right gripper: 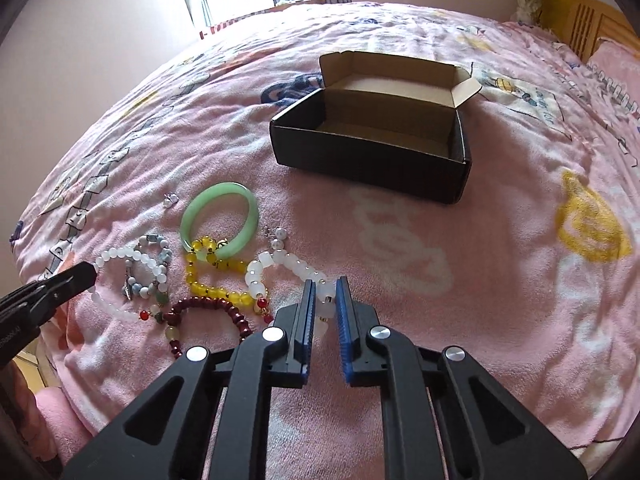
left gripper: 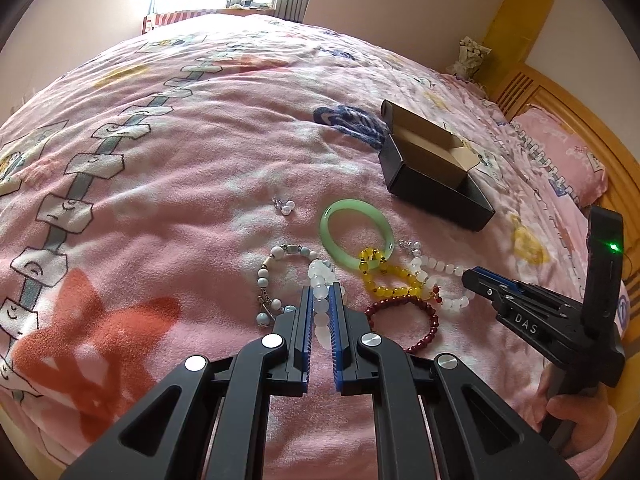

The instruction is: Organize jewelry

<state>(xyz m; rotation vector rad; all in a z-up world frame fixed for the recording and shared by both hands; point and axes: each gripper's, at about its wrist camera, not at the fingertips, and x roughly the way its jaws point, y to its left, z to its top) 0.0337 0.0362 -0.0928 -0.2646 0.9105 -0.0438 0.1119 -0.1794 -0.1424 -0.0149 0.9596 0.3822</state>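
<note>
Left wrist view: left gripper was closed on a round-bead white bracelet on the bed. Right wrist view: right gripper was clamped on a chunky white bracelet; black box was recorded open, well apart.

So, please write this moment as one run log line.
left hand-held gripper: shut on white bead bracelet | right hand-held gripper: shut on white bead strand | box: open
</note>
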